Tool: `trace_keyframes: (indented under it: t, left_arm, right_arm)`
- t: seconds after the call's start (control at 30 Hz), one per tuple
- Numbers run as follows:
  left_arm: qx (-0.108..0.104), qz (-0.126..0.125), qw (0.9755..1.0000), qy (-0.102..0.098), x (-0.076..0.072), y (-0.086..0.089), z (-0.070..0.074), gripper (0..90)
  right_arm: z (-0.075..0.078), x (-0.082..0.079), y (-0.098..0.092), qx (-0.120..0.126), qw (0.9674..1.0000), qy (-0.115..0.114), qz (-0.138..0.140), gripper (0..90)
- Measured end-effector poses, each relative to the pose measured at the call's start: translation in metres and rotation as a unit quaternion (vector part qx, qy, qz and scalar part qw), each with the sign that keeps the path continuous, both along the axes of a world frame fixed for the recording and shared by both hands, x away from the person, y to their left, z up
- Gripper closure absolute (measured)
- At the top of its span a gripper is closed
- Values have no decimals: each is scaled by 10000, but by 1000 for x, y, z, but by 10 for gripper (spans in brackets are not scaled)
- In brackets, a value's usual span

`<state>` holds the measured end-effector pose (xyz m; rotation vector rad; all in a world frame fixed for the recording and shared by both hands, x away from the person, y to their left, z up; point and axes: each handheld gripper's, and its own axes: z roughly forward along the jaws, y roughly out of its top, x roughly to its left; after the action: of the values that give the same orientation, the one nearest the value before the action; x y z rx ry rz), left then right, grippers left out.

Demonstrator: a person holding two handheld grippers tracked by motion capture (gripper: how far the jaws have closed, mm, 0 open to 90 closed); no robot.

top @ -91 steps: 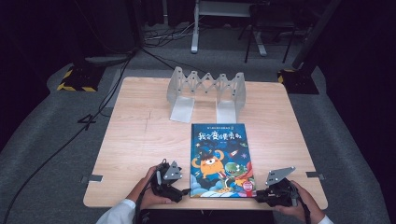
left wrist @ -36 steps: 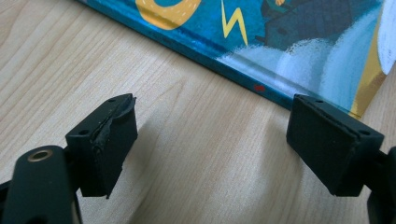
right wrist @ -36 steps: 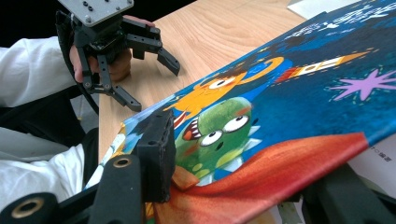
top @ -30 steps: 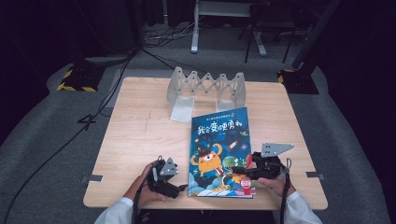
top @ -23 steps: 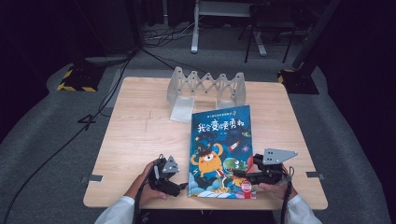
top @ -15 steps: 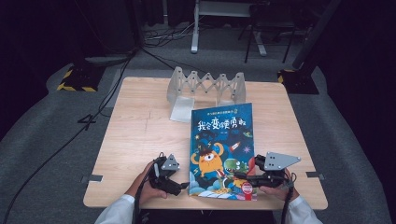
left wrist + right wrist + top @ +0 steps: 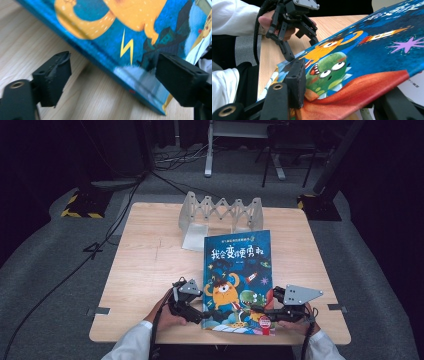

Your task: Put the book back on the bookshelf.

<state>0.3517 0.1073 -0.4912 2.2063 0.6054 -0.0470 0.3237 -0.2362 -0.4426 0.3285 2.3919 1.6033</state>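
1. Since the earlier frame, the book (image 7: pixel 237 280) has slid and turned a little on the bench (image 7: pixel 150 265), and the right hand-held gripper (image 7: pixel 260 309) has come onto its near right corner.
2. Right hand-held gripper clamps that corner, cover lifted off the wood.
3. Left hand-held gripper (image 7: pixel 112 77) has just been opening; its jaws stand wide, straddling the book's near left edge without pressing.
4. Likely a stiff, glossy hardback: fairly light but slippery, so grip deep over the edge near the spine, not the corner tip.
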Motion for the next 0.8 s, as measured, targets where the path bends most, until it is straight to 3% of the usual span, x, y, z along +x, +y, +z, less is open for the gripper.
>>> trace_keyframes:
  t: [0.13,0.23,0.43,0.6,0.63,0.7,0.77,0.8]
  left_arm:
    - [-212,-157,9995,168,6,-5,-2,86]
    - [-296,-225,9993,97,6,-8,-2,77]
    - [-534,5,9985,112,8,-1,-1,168]
    - [-628,236,9976,-181,6,9,5,325]
    - [-660,252,9969,-343,3,12,10,339]
    - [-704,277,9964,-387,2,13,13,339]
    - [-656,288,9951,-678,-4,13,20,346]
    - [-656,288,9951,-678,-4,13,20,356]
  right_arm:
    - [-1,1,-1,34,10000,-14,26,504]
    - [-2,2,-1,48,10000,1,46,504]
    - [-4,6,-2,75,9999,70,71,506]
    - [-6,13,-4,-21,9997,241,-28,516]
    - [-7,14,-4,-21,9997,256,-42,525]
    - [-7,14,-5,-11,9996,263,-38,535]
    - [-6,14,-6,-45,9996,260,-85,546]
    - [-6,14,-6,-45,9996,260,-85,546]
